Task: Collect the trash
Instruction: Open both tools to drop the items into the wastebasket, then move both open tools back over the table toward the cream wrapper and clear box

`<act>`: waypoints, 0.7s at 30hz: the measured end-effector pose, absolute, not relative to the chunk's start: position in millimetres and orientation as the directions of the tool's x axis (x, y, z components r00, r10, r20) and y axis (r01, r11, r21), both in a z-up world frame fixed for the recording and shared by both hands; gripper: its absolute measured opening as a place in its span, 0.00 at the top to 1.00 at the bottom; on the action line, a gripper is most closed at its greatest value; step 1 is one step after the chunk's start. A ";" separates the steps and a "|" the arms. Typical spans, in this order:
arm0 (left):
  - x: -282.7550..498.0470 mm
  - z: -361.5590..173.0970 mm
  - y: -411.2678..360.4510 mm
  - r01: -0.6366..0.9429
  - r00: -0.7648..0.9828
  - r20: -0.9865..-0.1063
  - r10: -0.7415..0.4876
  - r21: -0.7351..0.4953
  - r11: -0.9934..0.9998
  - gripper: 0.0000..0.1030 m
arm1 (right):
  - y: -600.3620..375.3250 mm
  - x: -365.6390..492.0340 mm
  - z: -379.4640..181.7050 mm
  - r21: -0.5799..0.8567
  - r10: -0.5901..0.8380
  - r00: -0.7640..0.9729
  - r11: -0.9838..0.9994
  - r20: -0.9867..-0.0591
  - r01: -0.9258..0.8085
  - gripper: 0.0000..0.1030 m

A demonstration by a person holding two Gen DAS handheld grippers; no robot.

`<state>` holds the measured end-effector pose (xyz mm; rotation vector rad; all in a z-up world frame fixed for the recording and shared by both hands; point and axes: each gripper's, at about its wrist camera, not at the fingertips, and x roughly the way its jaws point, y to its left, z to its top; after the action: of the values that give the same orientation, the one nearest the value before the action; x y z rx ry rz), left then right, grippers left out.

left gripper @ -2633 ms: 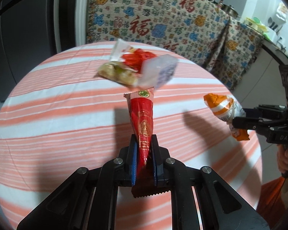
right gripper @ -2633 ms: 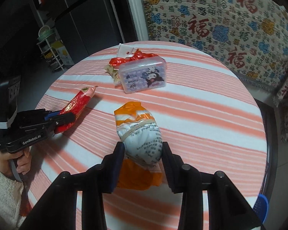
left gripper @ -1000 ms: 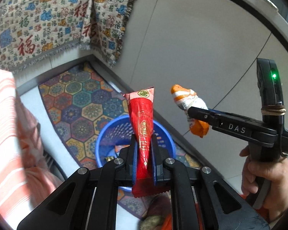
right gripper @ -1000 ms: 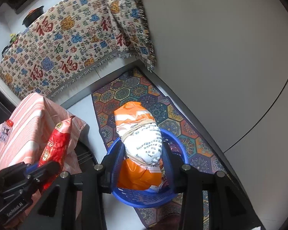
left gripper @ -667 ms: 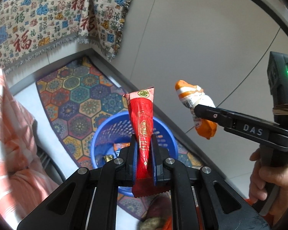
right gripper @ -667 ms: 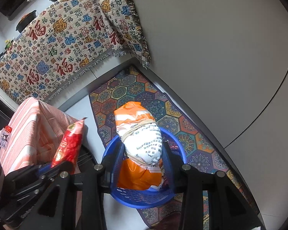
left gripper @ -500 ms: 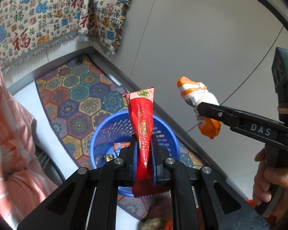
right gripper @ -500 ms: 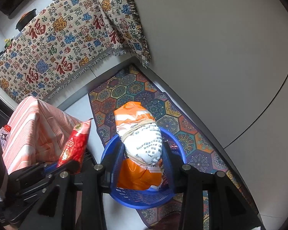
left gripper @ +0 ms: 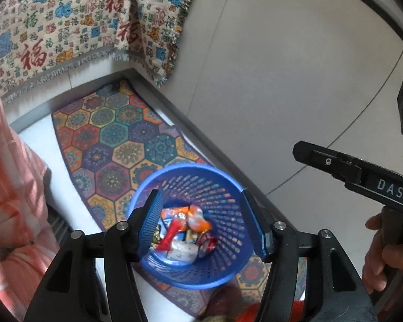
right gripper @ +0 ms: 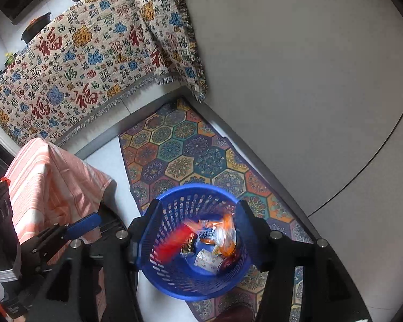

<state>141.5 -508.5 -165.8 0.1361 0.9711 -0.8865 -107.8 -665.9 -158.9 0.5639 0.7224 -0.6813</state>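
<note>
A blue mesh waste basket point(left gripper: 223, 179) point(right gripper: 174, 196) stands on the patterned rug below both grippers. My left gripper point(left gripper: 202, 222) hangs over it, its jaws opening with nothing between them. The red cone wrapper point(left gripper: 172, 234) point(right gripper: 172, 244) lies blurred inside the basket among other wrappers. My right gripper point(right gripper: 197, 233) is also above the basket, jaws opening and empty. The orange and white packet point(right gripper: 224, 233) point(left gripper: 196, 218) is blurred inside the basket. The right gripper's black finger point(left gripper: 325, 159) shows at the right of the left wrist view.
A hexagon-patterned rug point(left gripper: 115, 139) point(right gripper: 185, 150) lies along the grey wall. The table with its orange striped cloth point(left gripper: 10, 177) point(right gripper: 48, 177) stands at the left. A patterned cloth point(right gripper: 94, 43) drapes over a counter behind. A hand point(left gripper: 384, 252) grips the right tool.
Both grippers have opened. The red cone wrapper left my left jaws and the orange and white packet left my right jaws; both now sit in the basket.
</note>
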 end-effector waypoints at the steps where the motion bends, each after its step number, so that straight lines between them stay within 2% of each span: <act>1: 140.6 -161.2 -504.4 0.706 0.262 -0.759 -0.596 -0.270 0.654 0.40 | -664.6 -109.0 -155.5 0.219 -0.376 0.560 0.652 -0.739 0.726 0.44; 3: 137.9 -148.0 -491.1 0.704 0.275 -0.748 -0.604 -0.272 0.657 0.40 | -660.1 -109.4 -148.4 0.198 -0.403 0.564 0.659 -0.721 0.725 0.44; 6: 129.8 -123.8 -458.0 0.704 0.302 -0.733 -0.610 -0.260 0.661 0.36 | -650.4 -105.9 -137.9 0.155 -0.443 0.562 0.673 -0.698 0.723 0.34; 8: 122.6 -105.7 -426.1 0.702 0.328 -0.730 -0.599 -0.236 0.672 0.33 | -639.0 -101.7 -129.8 0.118 -0.473 0.563 0.686 -0.678 0.718 0.34; 12: 114.1 -79.7 -343.9 0.660 0.420 -0.730 -0.540 -0.163 0.734 0.16 | -607.4 -92.8 -114.1 0.062 -0.504 0.592 0.727 -0.629 0.684 0.34; 14: 117.4 -77.3 -301.9 0.614 0.450 -0.744 -0.494 -0.144 0.776 0.12 | -578.1 -82.9 -105.9 0.024 -0.505 0.617 0.762 -0.604 0.647 0.34; 17: 131.2 -87.0 -229.4 0.522 0.461 -0.781 -0.422 -0.146 0.840 0.12 | -531.2 -58.6 -94.7 0.003 -0.448 0.665 0.828 -0.598 0.560 0.33; 21: 154.3 -105.7 -142.0 0.345 0.541 -0.801 -0.256 -0.067 0.936 0.12 | -447.1 -4.6 -89.4 0.046 -0.253 0.720 0.929 -0.646 0.367 0.33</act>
<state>154.3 -142.0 -105.7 0.1031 0.9339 -0.3579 -4.6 -447.1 -89.4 0.1755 0.6860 -0.3449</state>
